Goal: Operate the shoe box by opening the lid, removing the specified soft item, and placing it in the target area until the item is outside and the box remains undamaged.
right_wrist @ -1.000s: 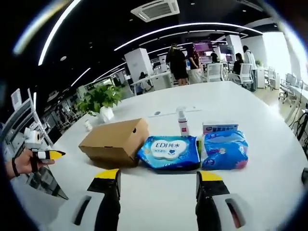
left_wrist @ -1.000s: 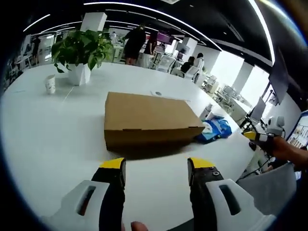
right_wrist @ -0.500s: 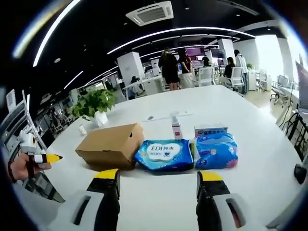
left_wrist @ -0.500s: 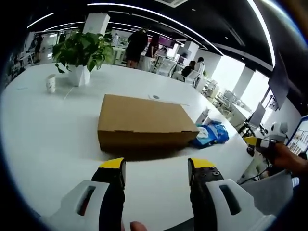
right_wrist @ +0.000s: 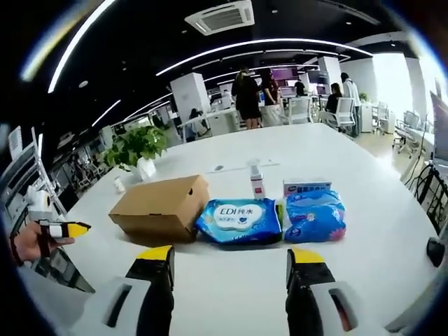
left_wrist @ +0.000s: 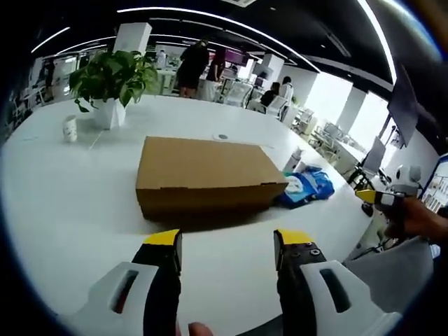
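Cardboard shoe box (left_wrist: 204,175) sits closed on the white table (left_wrist: 63,203), lid down. Left gripper (left_wrist: 227,241) is held level just short of the box's near side, jaws wide apart and empty. Right gripper (right_wrist: 229,257) is held above bare table, jaws wide and empty, facing two blue wipe packs (right_wrist: 238,220) beside the box. Potted plant (left_wrist: 108,77) stands well behind.
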The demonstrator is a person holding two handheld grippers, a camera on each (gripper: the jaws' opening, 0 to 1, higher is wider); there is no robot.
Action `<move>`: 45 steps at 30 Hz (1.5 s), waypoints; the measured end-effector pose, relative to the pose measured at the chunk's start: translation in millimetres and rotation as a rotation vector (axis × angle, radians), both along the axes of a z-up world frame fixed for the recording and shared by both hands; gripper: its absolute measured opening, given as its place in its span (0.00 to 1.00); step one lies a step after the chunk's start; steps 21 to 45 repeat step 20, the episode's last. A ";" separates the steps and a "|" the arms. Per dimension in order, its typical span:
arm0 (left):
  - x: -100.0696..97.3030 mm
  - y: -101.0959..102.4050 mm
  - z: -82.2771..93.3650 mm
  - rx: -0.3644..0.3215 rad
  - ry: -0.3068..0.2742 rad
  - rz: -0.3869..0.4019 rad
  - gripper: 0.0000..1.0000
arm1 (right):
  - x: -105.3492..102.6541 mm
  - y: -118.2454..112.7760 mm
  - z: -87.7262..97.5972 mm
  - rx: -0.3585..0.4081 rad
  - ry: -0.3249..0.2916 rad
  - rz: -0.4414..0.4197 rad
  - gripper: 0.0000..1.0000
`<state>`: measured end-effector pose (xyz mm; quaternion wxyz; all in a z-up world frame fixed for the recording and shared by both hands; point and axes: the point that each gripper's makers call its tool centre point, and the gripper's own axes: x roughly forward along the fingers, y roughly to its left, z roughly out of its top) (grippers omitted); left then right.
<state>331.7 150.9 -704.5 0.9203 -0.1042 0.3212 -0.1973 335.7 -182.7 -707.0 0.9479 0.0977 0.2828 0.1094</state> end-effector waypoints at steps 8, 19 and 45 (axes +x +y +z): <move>2.6 1.7 -0.2 -0.013 0.000 0.005 0.54 | 0.8 -5.2 1.3 0.030 -0.005 -0.030 0.63; 3.2 -0.3 0.1 -0.021 0.002 0.003 0.54 | -0.1 -4.4 -0.3 0.021 0.001 -0.030 0.63; 2.9 0.2 0.1 -0.018 0.002 0.004 0.54 | -0.1 -4.2 -0.1 0.017 0.000 -0.029 0.63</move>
